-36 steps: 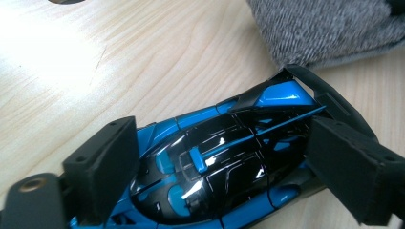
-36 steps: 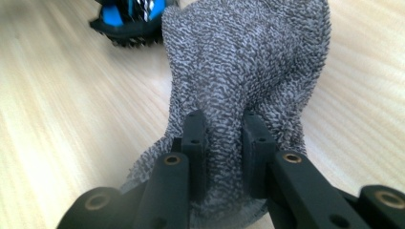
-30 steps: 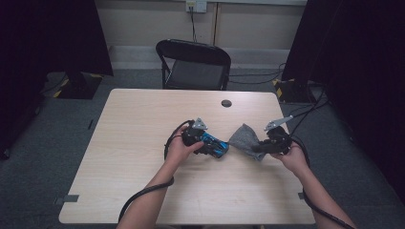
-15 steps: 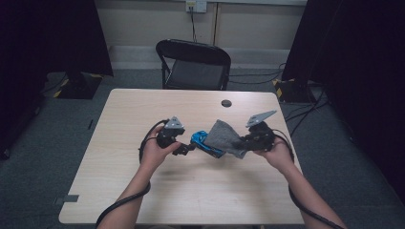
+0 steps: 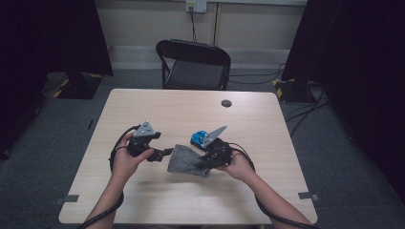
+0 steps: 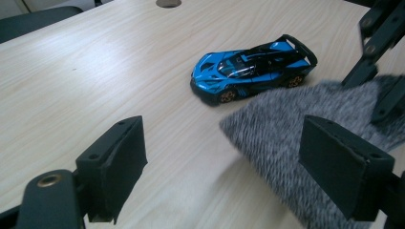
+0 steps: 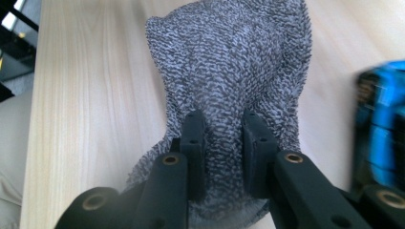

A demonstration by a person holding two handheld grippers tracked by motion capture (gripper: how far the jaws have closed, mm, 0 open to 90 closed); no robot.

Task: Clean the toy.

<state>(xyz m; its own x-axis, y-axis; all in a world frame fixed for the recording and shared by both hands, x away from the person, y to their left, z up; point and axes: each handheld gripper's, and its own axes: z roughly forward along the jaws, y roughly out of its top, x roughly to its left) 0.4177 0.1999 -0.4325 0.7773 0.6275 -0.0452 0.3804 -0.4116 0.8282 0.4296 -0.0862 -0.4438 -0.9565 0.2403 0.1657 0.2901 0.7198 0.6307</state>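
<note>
Both grippers had shifted left since earlier: the right gripper (image 5: 203,162) kept its fingers clamped on the grey cloth (image 5: 185,160), uncovering the blue toy car (image 5: 197,138) behind it; the left gripper (image 5: 165,152), fingers wide, held nothing.

Black chair (image 5: 193,64) behind table (image 5: 143,109); wall outlet (image 5: 196,5).

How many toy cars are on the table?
1. A blue toy car sits on the wooden table, just beyond the grey cloth, which the right hand-held gripper pinches. The cloth could hide something small beneath it.
</note>
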